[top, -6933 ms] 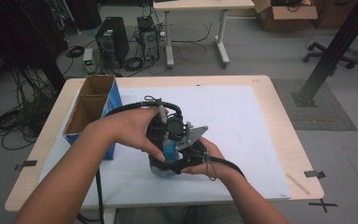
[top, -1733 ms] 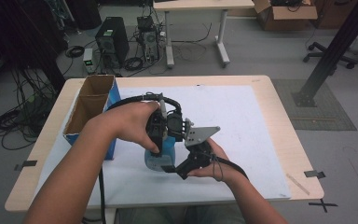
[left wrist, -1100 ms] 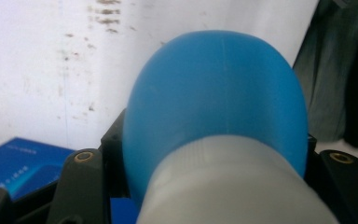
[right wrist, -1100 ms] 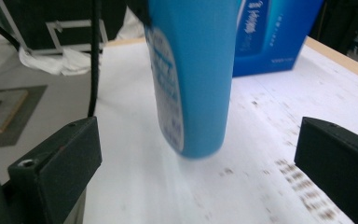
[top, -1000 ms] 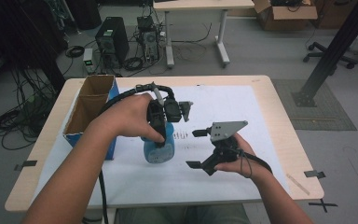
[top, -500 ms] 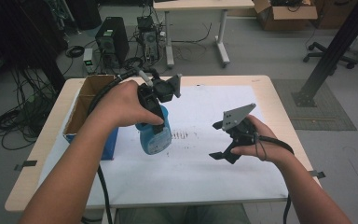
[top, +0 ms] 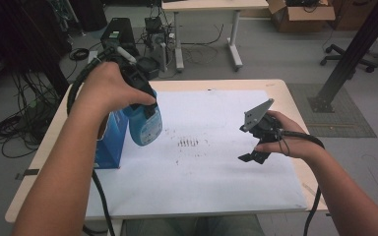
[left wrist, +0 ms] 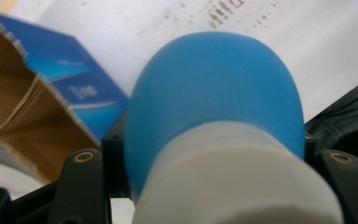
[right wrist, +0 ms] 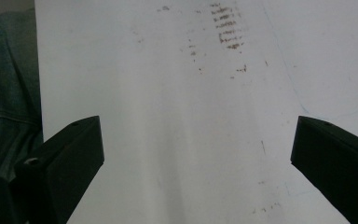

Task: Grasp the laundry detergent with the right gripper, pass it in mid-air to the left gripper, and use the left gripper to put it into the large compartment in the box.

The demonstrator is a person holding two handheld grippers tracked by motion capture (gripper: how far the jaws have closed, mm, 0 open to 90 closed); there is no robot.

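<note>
A blue bottle [top: 145, 126] with a white neck hangs in the air over the left part of the white sheet [top: 211, 177], beside the blue box. My left gripper [top: 140, 101] is shut on it near its top; in the left gripper view the bottle [left wrist: 214, 102] bulges between the two black jaws and hides the pads. My right gripper [top: 250, 145] is held above the right part of the sheet, open, with nothing between its jaws. In the right gripper view the right gripper [right wrist: 196, 154] looks down on bare white paper [right wrist: 177, 116].
An open blue cardboard box [top: 112, 140] stands at the table's left; its brown inside [left wrist: 23, 116] lies just left of the bottle. Dark smudges [top: 188, 143] mark the sheet's middle. The wooden table edge [top: 295, 118] borders the sheet. Desks, cables and a chair stand on the floor beyond.
The left gripper has lifted the bottle up and toward the box at the left. The right gripper has moved away to the right and risen, open and empty.
</note>
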